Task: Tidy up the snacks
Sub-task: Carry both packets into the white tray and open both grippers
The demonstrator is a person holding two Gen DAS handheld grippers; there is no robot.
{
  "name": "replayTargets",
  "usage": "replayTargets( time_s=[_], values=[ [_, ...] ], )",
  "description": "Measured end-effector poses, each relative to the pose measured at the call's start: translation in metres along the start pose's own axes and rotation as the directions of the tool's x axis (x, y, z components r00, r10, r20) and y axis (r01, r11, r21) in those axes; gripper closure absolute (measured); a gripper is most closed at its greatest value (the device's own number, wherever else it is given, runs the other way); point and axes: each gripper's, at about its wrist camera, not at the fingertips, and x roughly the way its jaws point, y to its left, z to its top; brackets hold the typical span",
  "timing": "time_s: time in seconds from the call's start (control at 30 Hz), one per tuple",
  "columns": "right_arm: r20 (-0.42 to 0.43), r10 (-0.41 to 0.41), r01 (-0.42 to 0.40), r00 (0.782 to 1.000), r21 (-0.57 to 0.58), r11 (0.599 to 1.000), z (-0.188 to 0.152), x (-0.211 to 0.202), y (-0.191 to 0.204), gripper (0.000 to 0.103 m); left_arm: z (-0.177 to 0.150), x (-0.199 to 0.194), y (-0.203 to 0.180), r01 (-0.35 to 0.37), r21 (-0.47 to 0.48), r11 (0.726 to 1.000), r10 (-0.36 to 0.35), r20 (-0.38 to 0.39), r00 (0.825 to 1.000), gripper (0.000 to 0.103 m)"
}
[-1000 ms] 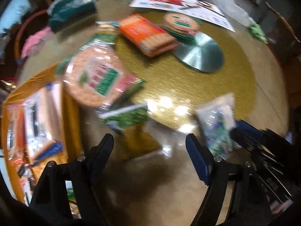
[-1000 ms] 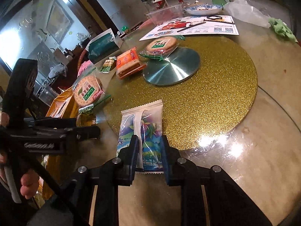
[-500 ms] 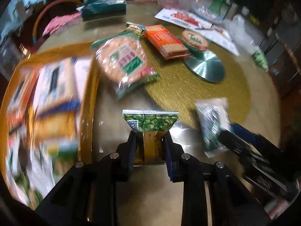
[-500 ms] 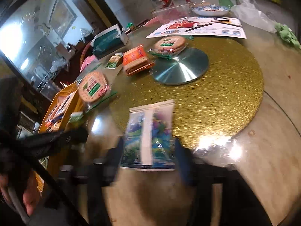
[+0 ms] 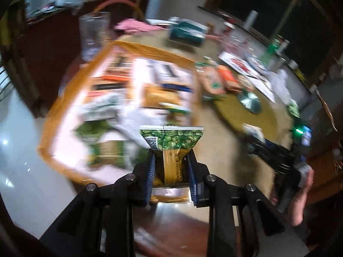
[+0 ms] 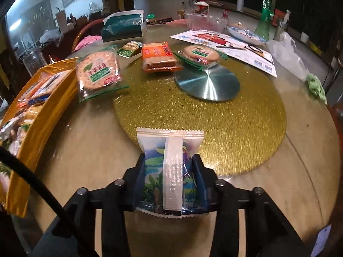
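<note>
My left gripper (image 5: 171, 162) is shut on a green and gold snack packet (image 5: 171, 143) and holds it in the air near the yellow box (image 5: 150, 50), which holds several snack packs; that view is blurred. My right gripper (image 6: 170, 167) is shut on a white and blue snack packet (image 6: 171, 160), lifted a little above the table near the gold turntable (image 6: 214, 124). The yellow box (image 6: 42, 115) shows at the left of the right wrist view.
On the table lie a round cracker pack (image 6: 97, 72), an orange biscuit pack (image 6: 158, 56), a second round cracker pack (image 6: 201, 54), a small green packet (image 6: 128, 49) and a silver disc (image 6: 206, 82). A teal tissue box (image 6: 123, 26), flyer (image 6: 227, 41) and bowl (image 6: 246, 34) stand behind.
My left gripper shut on the green and gold packet, lifted it and swung left toward the yellow box. My right gripper lifted the white and blue packet off the table.
</note>
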Motion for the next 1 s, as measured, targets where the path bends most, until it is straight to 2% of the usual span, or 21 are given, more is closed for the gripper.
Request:
replayTargets(
  time_s=[0.1, 0.13, 0.2, 0.27, 0.33, 0.43, 0.53, 0.57, 0.6, 0.67, 0.73, 0.8, 0.83, 0.87, 0.93, 1.0],
  values=[
    [0.045, 0.13, -0.132, 0.991, 0.041, 0.99, -0.001, -0.021, 0.009, 0.065, -0.003, -0.008, 0.032, -0.029, -0.036, 0.999, 0.029, 0.005, 1.0, 0.074],
    [0.083, 0.184, -0.187, 0.979, 0.026, 0.982, 0.002, -0.035, 0.02, 0.065, -0.004, -0.011, 0.042, -0.032, -0.053, 0.998, 0.032, 0.006, 0.999, 0.074],
    [0.115, 0.295, -0.296, 0.948, -0.012, 0.955, 0.007, -0.055, 0.043, 0.065, -0.004, -0.014, 0.056, -0.039, -0.082, 0.996, 0.039, 0.005, 0.999, 0.074],
    [0.109, 0.416, -0.41, 0.903, -0.072, 0.909, 0.015, -0.068, 0.076, 0.064, -0.002, -0.016, 0.069, -0.054, -0.104, 0.993, 0.056, 0.012, 0.998, 0.074],
    [0.073, 0.461, -0.45, 0.884, -0.126, 0.884, 0.022, -0.067, 0.111, 0.064, 0.004, -0.011, 0.078, -0.068, -0.102, 0.993, 0.069, 0.009, 0.998, 0.074],
    [0.007, 0.477, -0.468, 0.879, -0.176, 0.866, 0.03, -0.048, 0.158, 0.064, 0.016, 0.006, 0.091, -0.08, -0.111, 0.991, 0.078, -0.021, 0.997, 0.074],
    [-0.043, 0.436, -0.435, 0.899, -0.206, 0.877, 0.031, -0.021, 0.189, 0.064, 0.024, 0.024, 0.105, -0.126, -0.122, 0.985, 0.121, -0.045, 0.992, 0.074],
    [-0.056, 0.421, -0.423, 0.905, -0.204, 0.883, 0.03, -0.012, 0.196, 0.062, 0.025, 0.028, 0.11, -0.137, -0.13, 0.982, 0.131, -0.055, 0.99, 0.073],
    [-0.063, 0.421, -0.425, 0.905, -0.201, 0.883, 0.03, -0.009, 0.2, 0.057, 0.026, 0.035, 0.116, -0.159, -0.139, 0.977, 0.15, -0.072, 0.986, 0.073],
    [-0.062, 0.436, -0.438, 0.898, -0.203, 0.875, 0.027, -0.004, 0.205, 0.055, 0.027, 0.042, 0.121, -0.179, -0.135, 0.974, 0.168, -0.093, 0.981, 0.07],
    [-0.038, 0.462, -0.46, 0.886, -0.201, 0.865, 0.027, -0.012, 0.2, 0.048, 0.025, 0.04, 0.121, -0.166, -0.142, 0.976, 0.154, -0.089, 0.984, 0.06],
    [0.011, 0.479, -0.468, 0.878, -0.19, 0.863, 0.03, -0.025, 0.187, 0.026, 0.024, 0.029, 0.114, -0.14, -0.132, 0.981, 0.135, -0.046, 0.99, 0.031],
    [0.045, 0.487, -0.473, 0.872, -0.178, 0.863, 0.031, -0.034, 0.176, 0.023, 0.024, 0.022, 0.108, -0.137, -0.127, 0.982, 0.136, -0.019, 0.991, 0.025],
    [0.077, 0.496, -0.48, 0.865, -0.16, 0.862, 0.034, -0.044, 0.162, 0.023, 0.023, 0.013, 0.101, -0.149, -0.126, 0.981, 0.151, 0.011, 0.988, 0.022],
    [0.102, 0.508, -0.495, 0.855, -0.126, 0.86, 0.038, -0.054, 0.138, 0.023, 0.024, 0.0, 0.086, -0.165, -0.124, 0.978, 0.172, 0.051, 0.984, 0.022],
    [0.128, 0.509, -0.504, 0.851, -0.069, 0.861, 0.039, -0.06, 0.107, 0.023, 0.026, -0.009, 0.069, -0.148, -0.128, 0.981, 0.159, 0.078, 0.984, 0.022]
  ],
)
